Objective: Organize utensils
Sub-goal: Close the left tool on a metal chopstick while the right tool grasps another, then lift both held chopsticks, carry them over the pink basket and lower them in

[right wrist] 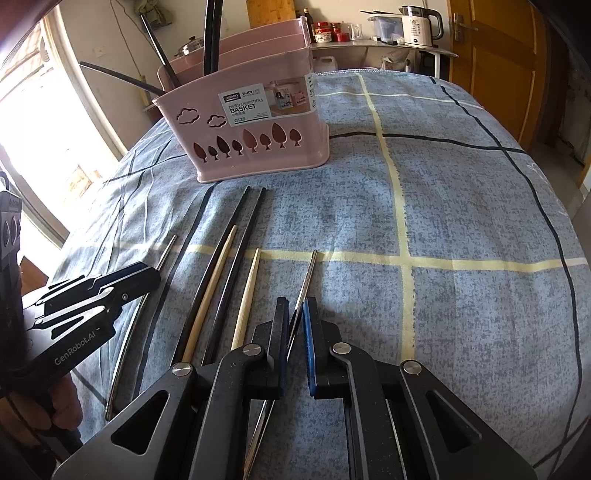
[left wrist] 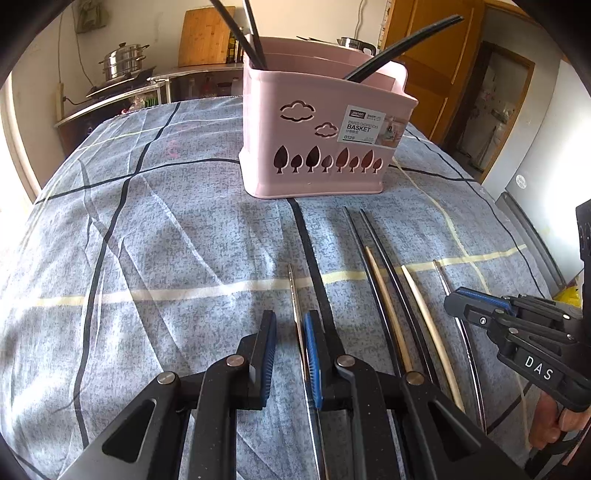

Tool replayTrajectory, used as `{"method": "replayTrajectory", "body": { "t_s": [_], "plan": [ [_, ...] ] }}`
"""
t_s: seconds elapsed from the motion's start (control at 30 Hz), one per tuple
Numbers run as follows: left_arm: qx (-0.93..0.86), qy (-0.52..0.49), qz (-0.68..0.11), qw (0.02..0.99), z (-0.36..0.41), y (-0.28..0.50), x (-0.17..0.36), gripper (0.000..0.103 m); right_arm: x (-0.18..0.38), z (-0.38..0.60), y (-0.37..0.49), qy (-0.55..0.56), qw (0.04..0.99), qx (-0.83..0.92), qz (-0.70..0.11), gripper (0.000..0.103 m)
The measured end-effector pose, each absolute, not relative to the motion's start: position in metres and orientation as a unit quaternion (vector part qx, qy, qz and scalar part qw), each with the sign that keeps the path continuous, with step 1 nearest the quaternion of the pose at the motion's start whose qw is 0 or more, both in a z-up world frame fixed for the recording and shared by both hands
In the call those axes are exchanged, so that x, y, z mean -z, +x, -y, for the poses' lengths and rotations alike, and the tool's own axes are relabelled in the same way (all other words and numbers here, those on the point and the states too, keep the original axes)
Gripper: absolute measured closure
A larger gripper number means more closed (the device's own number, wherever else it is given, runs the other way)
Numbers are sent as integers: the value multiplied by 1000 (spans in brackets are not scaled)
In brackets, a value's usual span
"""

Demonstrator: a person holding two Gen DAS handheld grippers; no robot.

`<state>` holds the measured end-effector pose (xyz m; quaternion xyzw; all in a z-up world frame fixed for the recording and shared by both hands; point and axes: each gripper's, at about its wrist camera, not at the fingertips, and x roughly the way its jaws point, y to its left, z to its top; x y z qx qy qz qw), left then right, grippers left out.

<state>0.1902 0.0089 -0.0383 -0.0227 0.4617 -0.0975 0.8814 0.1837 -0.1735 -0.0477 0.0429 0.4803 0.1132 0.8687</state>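
A pink chopsticks basket (left wrist: 314,147) stands on the checked blue cloth, with several black chopsticks standing in it; it also shows in the right wrist view (right wrist: 258,144). In front of it lie loose chopsticks: two black (left wrist: 384,273), two wooden (left wrist: 388,306) and two metal. My left gripper (left wrist: 290,332) is open around the left metal chopstick (left wrist: 295,306), jaws either side of it. My right gripper (right wrist: 294,317) is open around the right metal chopstick (right wrist: 304,284). Each gripper also shows at the edge of the other's view (left wrist: 480,310) (right wrist: 122,280).
A counter with a steel pot (left wrist: 122,61) and a cutting board (left wrist: 205,35) stands behind the table. A kettle (right wrist: 419,24) and jars sit on a shelf at the back. A wooden door (right wrist: 491,55) is at the right, a bright window (right wrist: 48,122) at the left.
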Motion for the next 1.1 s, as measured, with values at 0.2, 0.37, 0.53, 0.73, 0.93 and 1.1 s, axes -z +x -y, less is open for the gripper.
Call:
{"method": "replayTrajectory", "body": {
  "t_s": [0.2,0.37,0.53,0.73,0.93,1.1],
  "plan": [
    [89,4,-463,882,2,203,38,88,47,172,196,45,865,-109,-487,95],
    [82,16,-460,884,8,207,39,88,48,169,199,36,867,-106,-485,97],
    [87,2,-467,880,6,210,38,98,47,171,201,42,864,-111,-490,98],
    [101,-12,-453,886,1,204,21,99,30,177,197,51,872,-116,-472,98],
    [116,-25,-422,899,-2,198,-14,99,3,183,195,61,886,-124,-443,99],
    [132,-32,-389,911,-6,194,-50,99,-23,191,193,70,899,-128,-413,99]
  ]
}}
